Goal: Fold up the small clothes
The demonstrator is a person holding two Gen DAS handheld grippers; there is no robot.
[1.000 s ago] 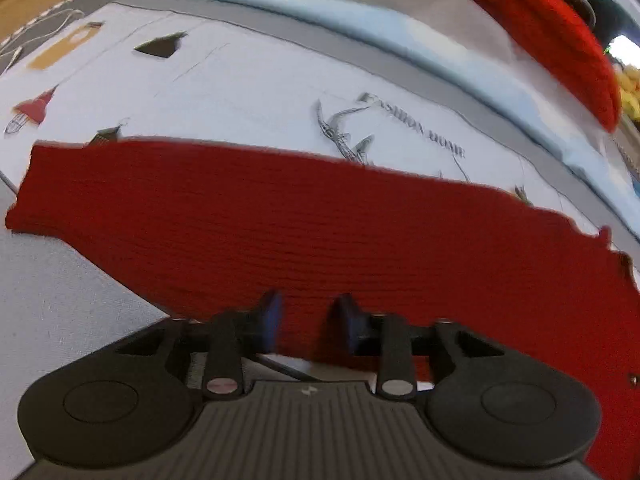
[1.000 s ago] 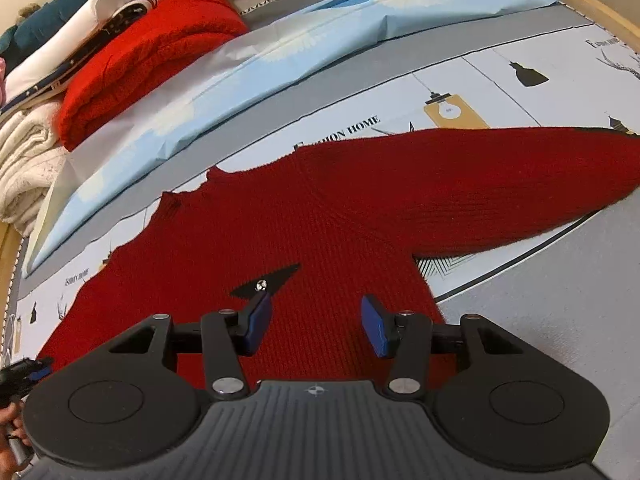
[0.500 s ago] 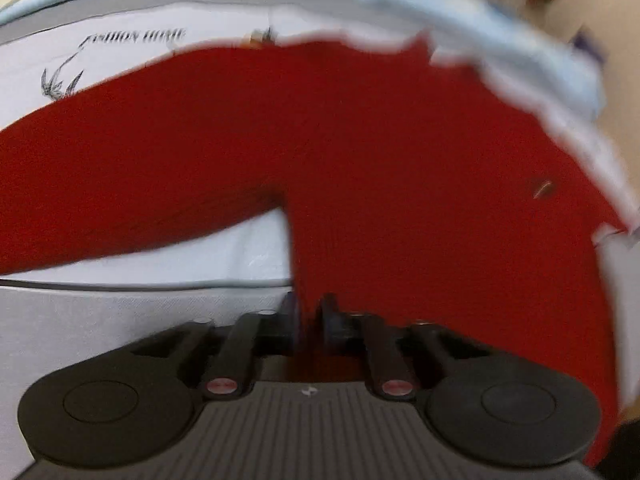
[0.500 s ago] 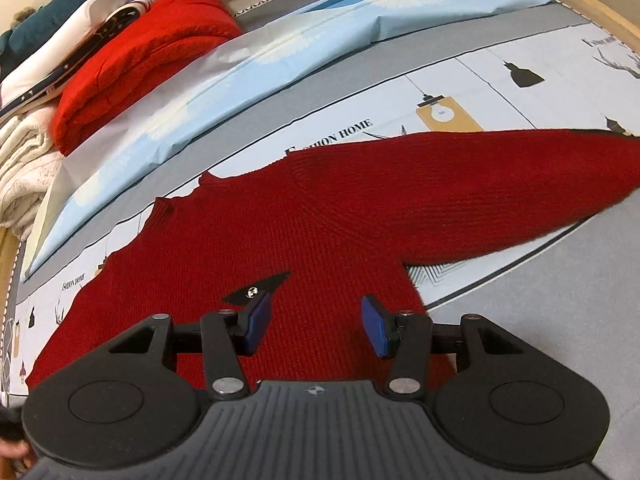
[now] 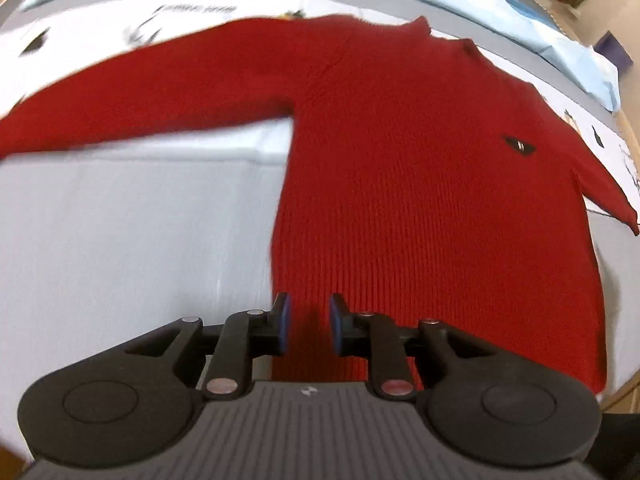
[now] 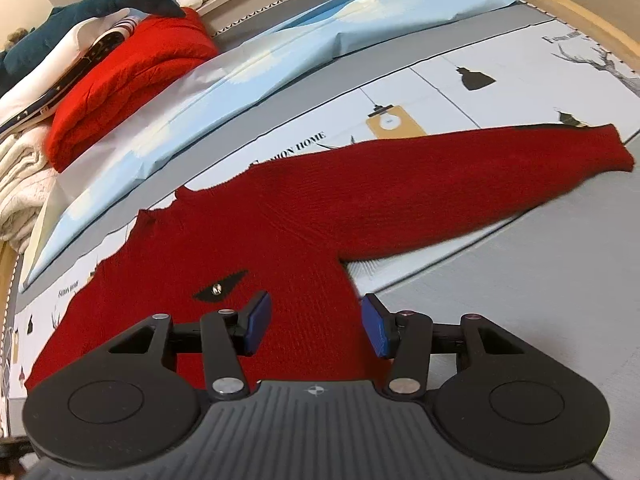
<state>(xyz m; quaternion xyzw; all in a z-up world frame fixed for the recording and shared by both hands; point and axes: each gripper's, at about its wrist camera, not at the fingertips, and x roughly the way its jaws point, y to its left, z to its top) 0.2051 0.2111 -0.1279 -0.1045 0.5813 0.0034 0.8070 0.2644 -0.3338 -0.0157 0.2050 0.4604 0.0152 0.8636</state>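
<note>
A dark red knit sweater (image 5: 400, 180) lies flat and face up on the bed, both sleeves spread out to the sides. A small black diamond badge (image 5: 519, 146) marks its chest. My left gripper (image 5: 308, 326) hovers over the left part of the lower body near the side edge. Its jaws are opening; only the flat fabric below shows through the narrow gap, and no pad presses on it. In the right wrist view the sweater (image 6: 320, 208) fills the middle. My right gripper (image 6: 316, 324) stands open above the body, between the badge (image 6: 219, 289) and the armpit, holding nothing.
The sweater rests on a printed bedspread (image 6: 500, 92) and a grey cover (image 6: 540, 300). Behind it lie a light blue sheet (image 6: 280, 52), a folded bright red knit (image 6: 128, 80), cream knitwear (image 6: 20, 184) and a dark teal plush toy (image 6: 92, 12). A wooden bed frame (image 6: 580, 12) borders the far right.
My left gripper swept from the sleeve over to the sweater's body and rose; its jaws narrowed, then widened again. My right gripper shifted slightly, so the whole right sleeve now shows.
</note>
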